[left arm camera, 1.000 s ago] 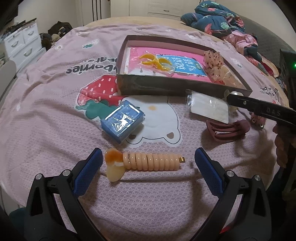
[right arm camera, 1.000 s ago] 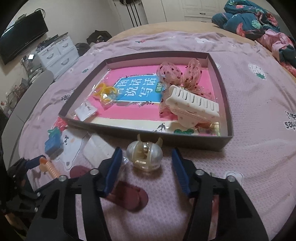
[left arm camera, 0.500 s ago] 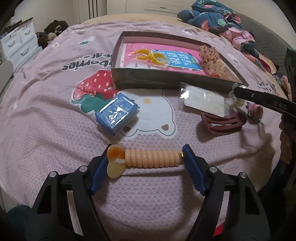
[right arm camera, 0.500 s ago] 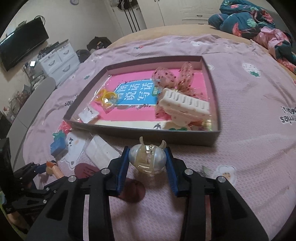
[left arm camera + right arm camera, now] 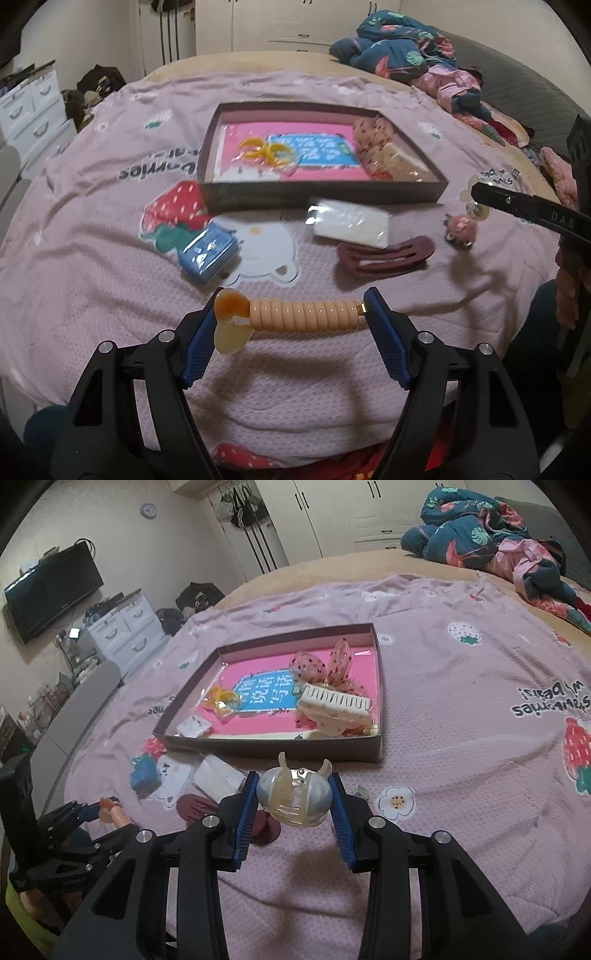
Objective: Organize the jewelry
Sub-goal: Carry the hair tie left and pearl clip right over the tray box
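Observation:
My left gripper is shut end to end on a peach coiled hair tie with an amber charm, held just above the pink bedspread. My right gripper is shut on a pearly round claw clip, lifted off the bed in front of the dark shallow box. That box holds a yellow hair tie, a spotted bow, a white claw clip and a small card. The left gripper also shows low at the left in the right wrist view, with the coiled tie in it.
On the bedspread before the box lie a blue packet, a white clear-wrapped packet, a maroon flat clip and a small pink charm. Bundled clothes sit at the far right. White drawers stand left of the bed.
Both grippers closed on their items, the left on the coiled tie, the right on the pearly clip. Both then rose off the bedspread with them, and the box now looks farther away.

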### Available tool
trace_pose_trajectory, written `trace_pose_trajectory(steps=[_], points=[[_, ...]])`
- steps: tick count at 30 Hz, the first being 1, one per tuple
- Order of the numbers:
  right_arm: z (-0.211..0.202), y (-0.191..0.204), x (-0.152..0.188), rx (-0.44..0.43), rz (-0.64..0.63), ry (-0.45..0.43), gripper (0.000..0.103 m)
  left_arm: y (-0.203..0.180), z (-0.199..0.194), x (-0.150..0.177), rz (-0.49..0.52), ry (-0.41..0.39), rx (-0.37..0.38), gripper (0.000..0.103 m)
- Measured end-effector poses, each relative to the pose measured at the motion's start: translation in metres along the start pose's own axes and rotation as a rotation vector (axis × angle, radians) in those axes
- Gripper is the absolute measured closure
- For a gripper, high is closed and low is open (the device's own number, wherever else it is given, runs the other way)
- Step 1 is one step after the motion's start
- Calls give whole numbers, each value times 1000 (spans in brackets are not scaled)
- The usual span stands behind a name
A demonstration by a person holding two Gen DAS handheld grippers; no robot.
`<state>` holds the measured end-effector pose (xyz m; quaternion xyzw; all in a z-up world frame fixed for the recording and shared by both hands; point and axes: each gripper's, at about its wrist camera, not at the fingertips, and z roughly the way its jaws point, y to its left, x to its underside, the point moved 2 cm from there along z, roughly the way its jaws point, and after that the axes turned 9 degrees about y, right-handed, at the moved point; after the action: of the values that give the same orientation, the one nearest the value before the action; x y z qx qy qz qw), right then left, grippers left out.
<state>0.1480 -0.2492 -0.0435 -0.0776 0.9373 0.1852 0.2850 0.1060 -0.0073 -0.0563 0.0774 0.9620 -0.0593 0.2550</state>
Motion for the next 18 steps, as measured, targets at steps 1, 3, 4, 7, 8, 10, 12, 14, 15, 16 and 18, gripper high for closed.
trace_pose_trajectory(steps=[1, 3, 4, 7, 8, 10, 12, 14, 15, 16, 18], points=[[-4, 1, 1, -2, -2, -7, 67, -1, -2, -3, 2, -5, 3, 36], [-11, 2, 1, -5, -6, -18, 67, -4, -6, -9, 6, -20, 8, 36], [-13, 2, 1, -6, -8, -23, 67, -5, -8, -12, 6, -25, 10, 36], [-20, 6, 0, -7, -17, -40, 67, -7, -15, -22, 5, -49, 11, 36], [-23, 7, -1, -6, -21, -46, 67, -7, -18, -27, 5, -58, 11, 36], [-26, 9, -3, -5, -27, -57, 67, -6, -22, -34, 1, -74, 10, 36], [-31, 12, -4, -2, -36, -68, 67, -5, -25, -41, -3, -90, 10, 36], [-34, 15, -6, 0, -44, -80, 67, -3, -28, -47, -5, -101, 9, 36], [-36, 16, -7, 1, -48, -85, 67, -3, -29, -51, -6, -106, 7, 36], [-38, 17, -9, 4, -52, -92, 67, -2, -29, -55, -10, -111, 7, 36], [-40, 19, -11, 4, -57, -100, 67, 1, -30, -63, -16, -119, 6, 36]])
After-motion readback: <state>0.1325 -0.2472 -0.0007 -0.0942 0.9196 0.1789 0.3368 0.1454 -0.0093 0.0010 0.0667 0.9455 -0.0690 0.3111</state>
